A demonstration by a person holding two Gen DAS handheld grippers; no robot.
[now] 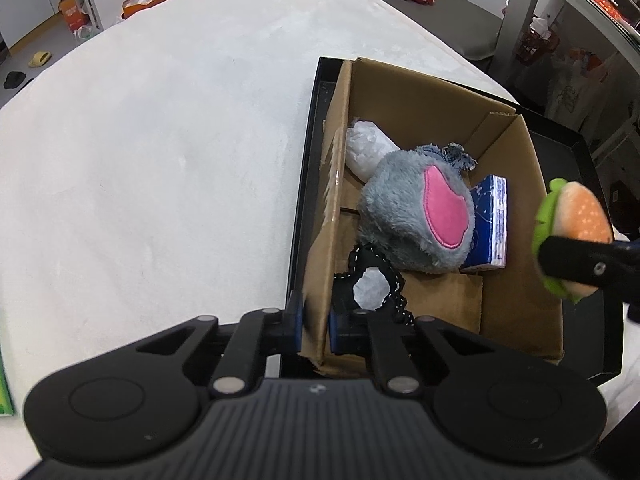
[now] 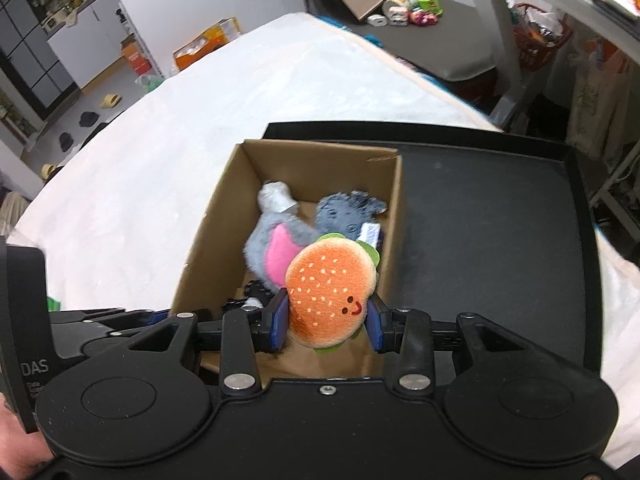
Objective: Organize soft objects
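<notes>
While the left gripper (image 1: 314, 330) pinches the near wall of the cardboard box (image 1: 516, 280), the right gripper (image 2: 326, 320) holds a plush burger (image 2: 332, 292) above it.

The left fingers are together on the cardboard wall; the right pads clamp the burger's sides, and in the left view a black finger crosses it and its edge is partly cut off. Inside the box, which sits in a black tray (image 2: 500, 208) on a white cloth (image 1: 160, 140), lie a grey plush (image 1: 412, 216) with a pink patch, a blue carton (image 1: 492, 224) half hidden behind it, a white wrapped bundle (image 1: 368, 148), and a black stitched loop (image 1: 372, 276) whose nature is hard to make out.
</notes>
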